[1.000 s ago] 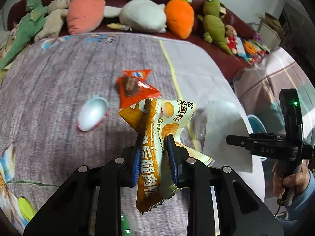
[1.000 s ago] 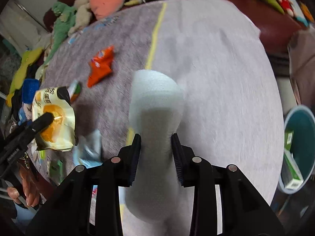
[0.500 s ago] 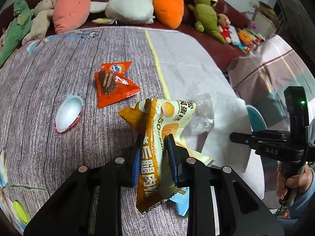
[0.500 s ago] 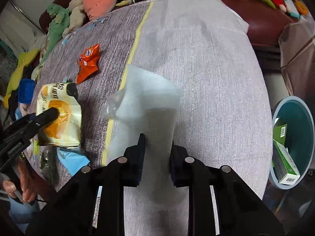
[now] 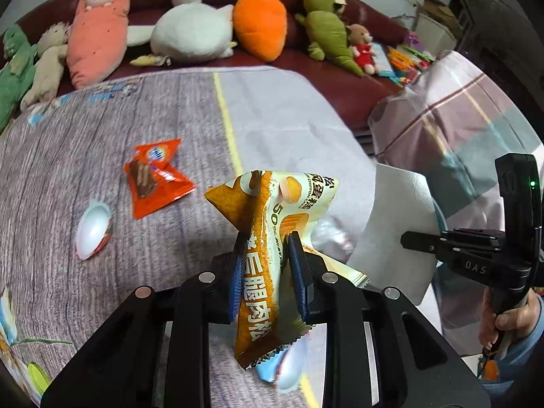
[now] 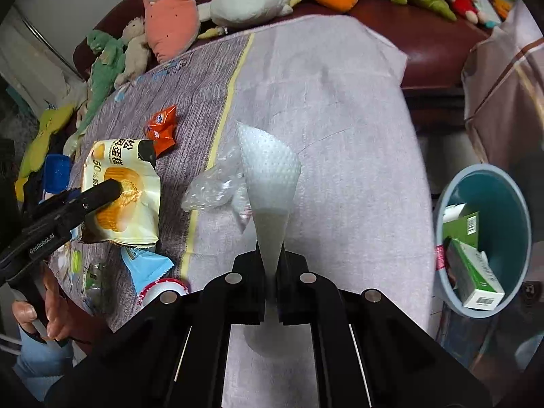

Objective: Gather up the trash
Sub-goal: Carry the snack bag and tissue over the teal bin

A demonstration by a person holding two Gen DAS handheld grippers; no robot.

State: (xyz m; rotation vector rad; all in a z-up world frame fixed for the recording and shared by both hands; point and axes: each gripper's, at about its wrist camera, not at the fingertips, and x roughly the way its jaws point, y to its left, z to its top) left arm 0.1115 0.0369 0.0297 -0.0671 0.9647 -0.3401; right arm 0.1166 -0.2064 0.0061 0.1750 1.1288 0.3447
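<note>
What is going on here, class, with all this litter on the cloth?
A person is collecting trash with two handheld grippers. The left gripper grips a yellow cake wrapper; the right gripper pinches a white foam sheet. An orange wrapper lies on the tablecloth. A teal bin waits at the right.

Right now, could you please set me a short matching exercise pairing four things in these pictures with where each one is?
Things:
1. yellow snack bag
2. white foam sheet
3. orange wrapper
4. green boxes

Places:
A. inside the teal bin
B. lying on the table
C. in the left tongs
D. in the right tongs

Pairs: 1-C, 2-D, 3-B, 4-A
</note>
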